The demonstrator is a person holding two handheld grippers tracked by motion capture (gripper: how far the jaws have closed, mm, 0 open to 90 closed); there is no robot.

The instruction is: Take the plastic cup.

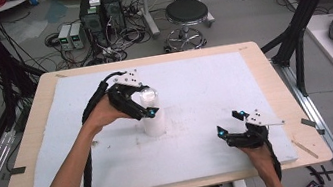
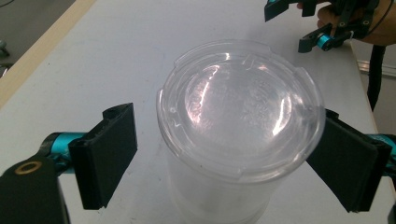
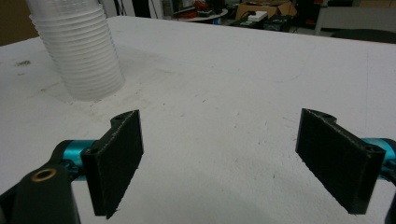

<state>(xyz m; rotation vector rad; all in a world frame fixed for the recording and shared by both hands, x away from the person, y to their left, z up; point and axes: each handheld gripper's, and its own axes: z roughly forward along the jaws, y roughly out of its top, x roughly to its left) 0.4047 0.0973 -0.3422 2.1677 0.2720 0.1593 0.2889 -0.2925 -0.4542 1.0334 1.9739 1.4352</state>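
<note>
While my left tool (image 2: 224, 154) sits wide open around the cup stack (image 2: 240, 121) mid-frame, barely touching it, my right tool (image 3: 233, 163) gapes empty lower right; its view shows ribbed stacked rims.

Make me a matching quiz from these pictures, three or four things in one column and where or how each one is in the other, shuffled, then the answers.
Things:
1. left tongs
2. right tongs
3. stack of clear cups
4. black stool

States or places:
A. on the floor beyond the table
B. open, low over bare white sheet near the table's front right
C. standing upright mid-table
D. open, jaws either side of the stack's top

Pairs: 1-D, 2-B, 3-C, 4-A
</note>
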